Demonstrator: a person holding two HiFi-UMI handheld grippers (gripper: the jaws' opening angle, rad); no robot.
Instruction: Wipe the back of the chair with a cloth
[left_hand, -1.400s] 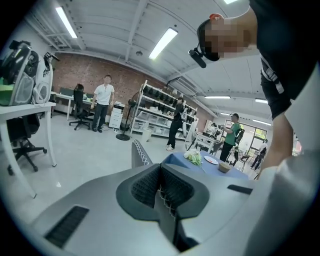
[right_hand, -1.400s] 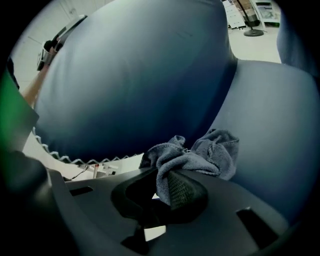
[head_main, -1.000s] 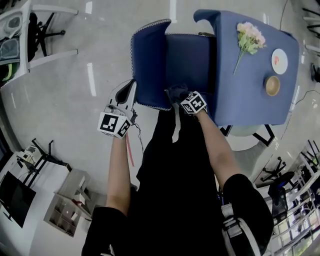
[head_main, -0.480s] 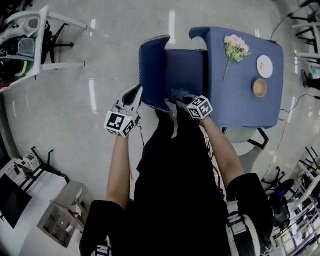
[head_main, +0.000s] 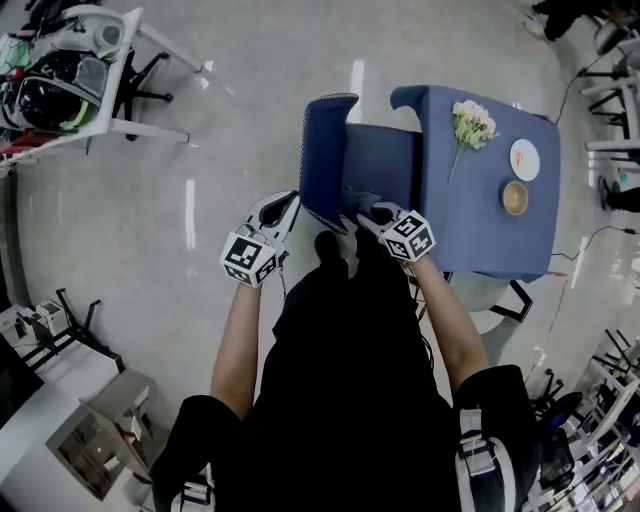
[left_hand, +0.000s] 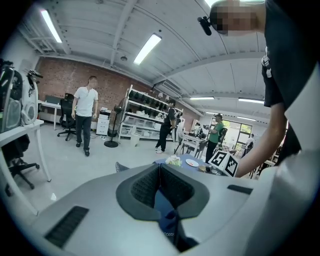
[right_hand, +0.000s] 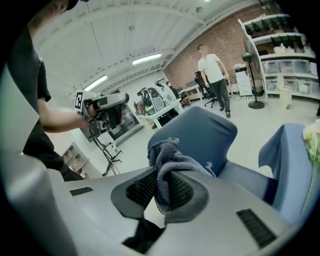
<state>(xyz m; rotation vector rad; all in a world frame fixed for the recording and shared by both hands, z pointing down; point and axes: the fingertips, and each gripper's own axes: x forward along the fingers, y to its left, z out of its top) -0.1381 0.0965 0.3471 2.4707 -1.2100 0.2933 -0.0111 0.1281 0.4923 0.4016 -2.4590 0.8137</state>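
The blue chair (head_main: 380, 162) stands pushed against the table, its back (head_main: 321, 150) the white-piped panel on the left. My right gripper (head_main: 362, 206) is at the chair's near edge, shut on a grey cloth (head_main: 352, 194). In the right gripper view the cloth (right_hand: 168, 152) bunches up out of the right gripper (right_hand: 162, 187), with the chair back (right_hand: 201, 133) just beyond it. My left gripper (head_main: 290, 198) hovers at the near left corner of the chair back, shut with nothing in it. In the left gripper view the left gripper (left_hand: 160, 172) has its pads together, with blue chair fabric (left_hand: 163, 210) below them.
A table under a blue cloth (head_main: 490, 230) stands right of the chair and carries flowers (head_main: 472, 121), a plate (head_main: 524, 158) and a cup (head_main: 515, 197). A white desk with gear (head_main: 70, 70) is far left. Several people stand (left_hand: 84, 115) across the room.
The head view has drifted, so the chair and table sit farther right and smaller. Both grippers stay at the chair's near edge, the cloth still held by the right one.
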